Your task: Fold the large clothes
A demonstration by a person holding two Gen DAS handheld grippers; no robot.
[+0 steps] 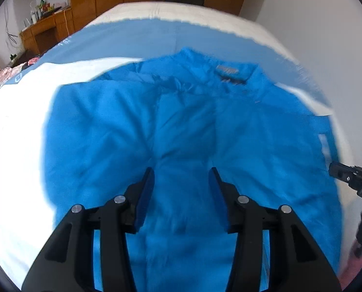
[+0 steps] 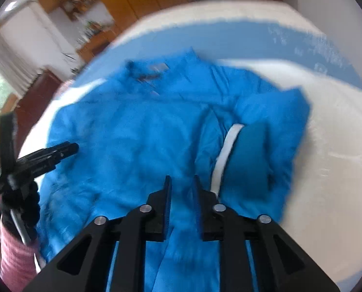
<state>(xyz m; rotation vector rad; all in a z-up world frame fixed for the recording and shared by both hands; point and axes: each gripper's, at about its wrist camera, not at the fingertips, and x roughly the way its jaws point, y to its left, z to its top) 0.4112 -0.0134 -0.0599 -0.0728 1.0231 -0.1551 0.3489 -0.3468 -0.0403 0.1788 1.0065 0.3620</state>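
While the blue jacket (image 1: pixel 188 131) lay spread across the bed (image 1: pixel 15 126), collar (image 1: pixel 229 73) toward the far edge, both tools hung over its near hem. Left of the jacket, past the bed, stood a wooden desk (image 1: pixel 47 29) cluttered with small items too small to make out. The left gripper (image 1: pixel 182 172) hovered over the middle of the jacket, its fingers (image 1: pixel 148 182) parted and released, with only the fabric below showing in the gap; nothing was pinched. The right gripper (image 2: pixel 182 182) hovered over the jacket nearer its right side, fingers (image 2: pixel 167 189) drawn close together with a narrow gap between them, and blue cloth showed through that gap; whether they pinched any fabric could not be told through the blur. Just right of it, a white strip (image 2: pixel 223 153) ran along the jacket beside a folded-over sleeve (image 2: pixel 273 131). A pink sleeve (image 2: pixel 15 255) showed beneath the left gripper in the right view.
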